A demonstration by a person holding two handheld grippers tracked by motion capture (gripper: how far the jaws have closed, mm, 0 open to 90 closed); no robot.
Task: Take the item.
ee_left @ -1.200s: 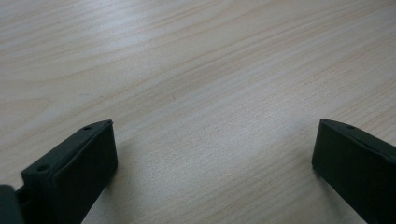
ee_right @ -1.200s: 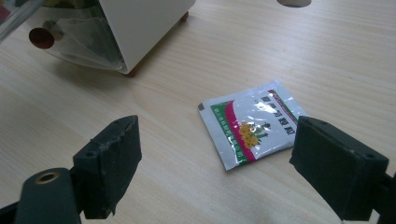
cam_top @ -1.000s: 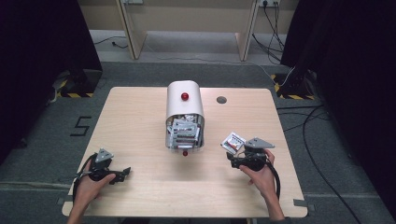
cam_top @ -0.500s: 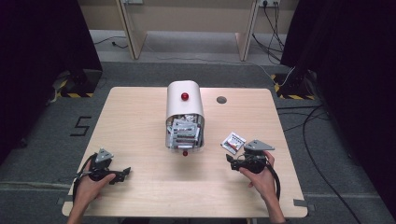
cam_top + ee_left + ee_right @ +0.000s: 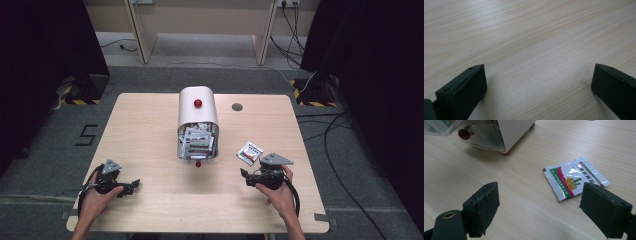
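A white dome-shaped dispenser [image 5: 197, 116] with a red knob stands mid-table, its clear front showing several sachets [image 5: 196, 141]; its corner also appears in the right gripper view [image 5: 509, 132]. One white sachet with red, green and yellow print [image 5: 250, 152] [image 5: 574, 177] lies flat on the wood to the dispenser's right. My right gripper [image 5: 244, 176] [image 5: 541, 205] rests open just short of that sachet, nothing between its jaws. My left gripper [image 5: 134, 185] [image 5: 537, 85] lies open at the front left over bare wood.
The light wooden table [image 5: 150, 125] has a round cable hole [image 5: 237, 106] at the back right. Cables trail on the grey floor to the right [image 5: 325, 125]. A desk frame stands beyond the table's far edge [image 5: 200, 30].
The right gripper has drawn back slightly toward the front edge, away from the sachet. The left gripper and the dispenser have stayed put.
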